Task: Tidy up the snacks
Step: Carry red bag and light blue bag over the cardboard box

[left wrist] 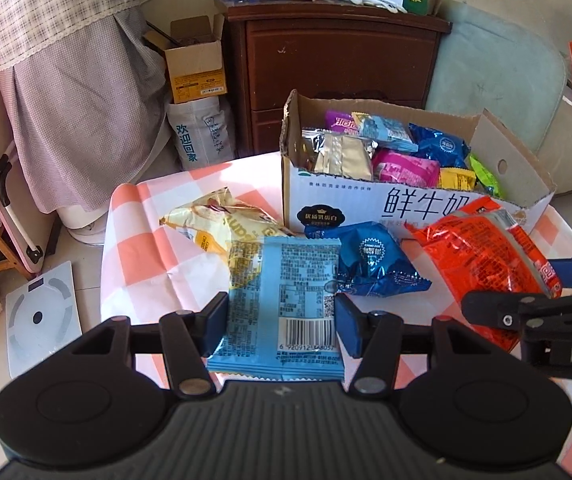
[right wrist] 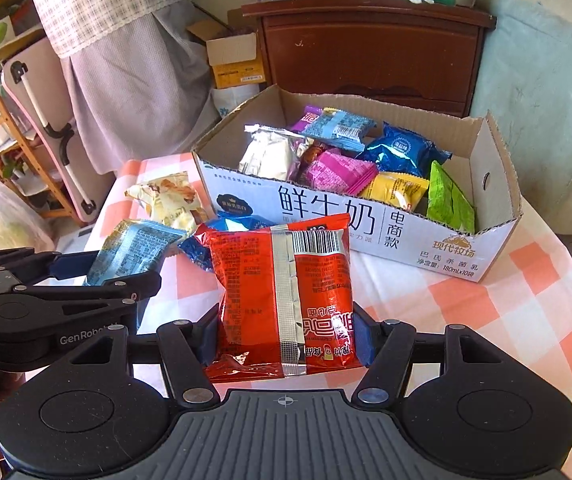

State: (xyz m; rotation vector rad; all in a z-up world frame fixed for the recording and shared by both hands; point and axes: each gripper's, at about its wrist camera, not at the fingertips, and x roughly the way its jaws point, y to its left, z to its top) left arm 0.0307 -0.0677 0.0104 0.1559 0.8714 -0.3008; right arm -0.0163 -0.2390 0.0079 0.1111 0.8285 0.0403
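**Two snack packets held above the checked tablecloth, carton ahead**

The left gripper (left wrist: 282, 322) pinches a light blue snack packet (left wrist: 282, 300) by its side edges, barcode side up. The right gripper (right wrist: 288, 338) clamps a red foil packet (right wrist: 286, 292), silver seam and barcode facing the camera.

In the left wrist view, a dark blue packet (left wrist: 370, 260) lies on the tablecloth (left wrist: 146, 264) at about 1 o'clock from the blue one, and a cream-yellow packet (left wrist: 214, 220) lies at 11 o'clock. The open milk carton (left wrist: 366, 200) stands at 12 to 1 o'clock, already holding silver, purple, magenta, blue, yellow and green packets.

Behind the carton stands a dark wooden cabinet (left wrist: 338, 64), and a bathroom scale (left wrist: 42, 316) lies on the floor at 9 o'clock.
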